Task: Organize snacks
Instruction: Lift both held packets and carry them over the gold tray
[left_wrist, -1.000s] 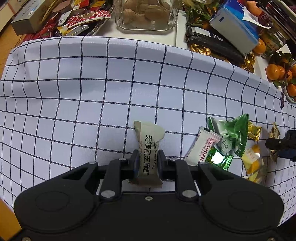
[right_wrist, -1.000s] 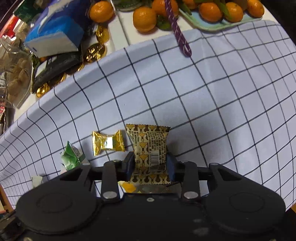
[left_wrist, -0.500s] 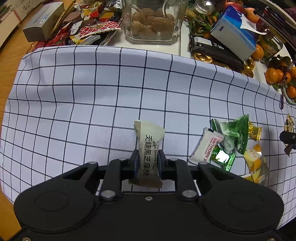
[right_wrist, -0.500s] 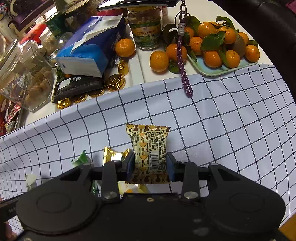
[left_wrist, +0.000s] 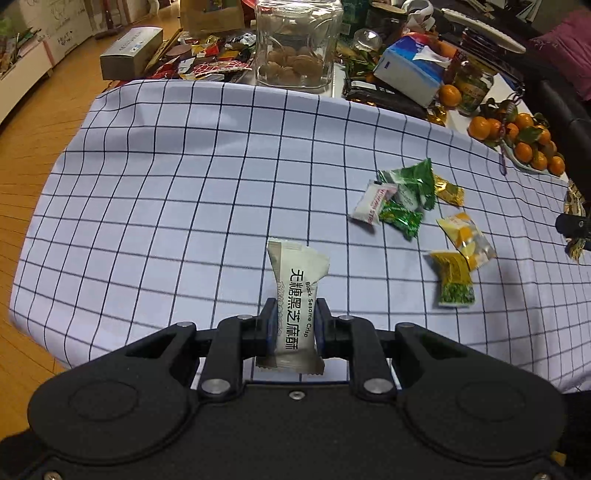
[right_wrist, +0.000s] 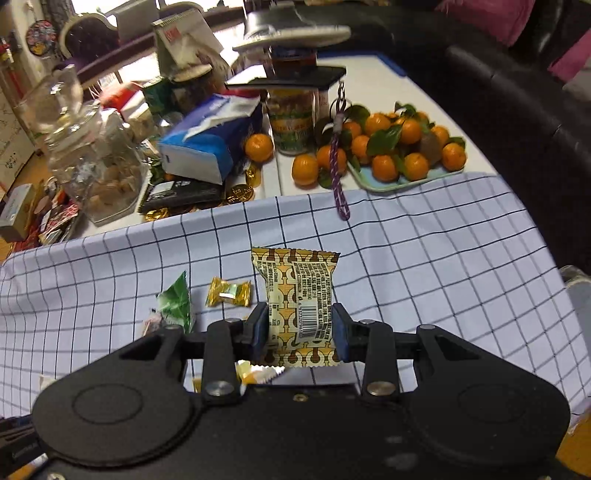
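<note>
My left gripper (left_wrist: 294, 321) is shut on a beige black sesame crisp packet (left_wrist: 295, 295) and holds it above the checked cloth (left_wrist: 184, 177). My right gripper (right_wrist: 298, 326) is shut on a yellow-brown patterned snack packet (right_wrist: 299, 295), also held above the cloth (right_wrist: 424, 266). Loose snacks lie on the cloth to the right in the left wrist view: a white packet (left_wrist: 373, 199), green packets (left_wrist: 410, 184), a gold candy (left_wrist: 448, 190) and yellow packets (left_wrist: 463, 236). The right wrist view shows the gold candy (right_wrist: 228, 292) and a green packet (right_wrist: 176, 301) left of my right gripper.
Behind the cloth stand a glass jar of biscuits (left_wrist: 295, 48), a blue tissue box (left_wrist: 410, 74), a black pouch (left_wrist: 384, 96), gold coins (right_wrist: 240, 192) and a tray of mandarins (right_wrist: 402, 147). A purple cord (right_wrist: 338, 177) lies over the cloth's far edge. Wooden floor (left_wrist: 29, 147) is left.
Both grippers have risen and pulled back from the cloth, each still holding its packet. More of the table and the cluttered far side is in view.
</note>
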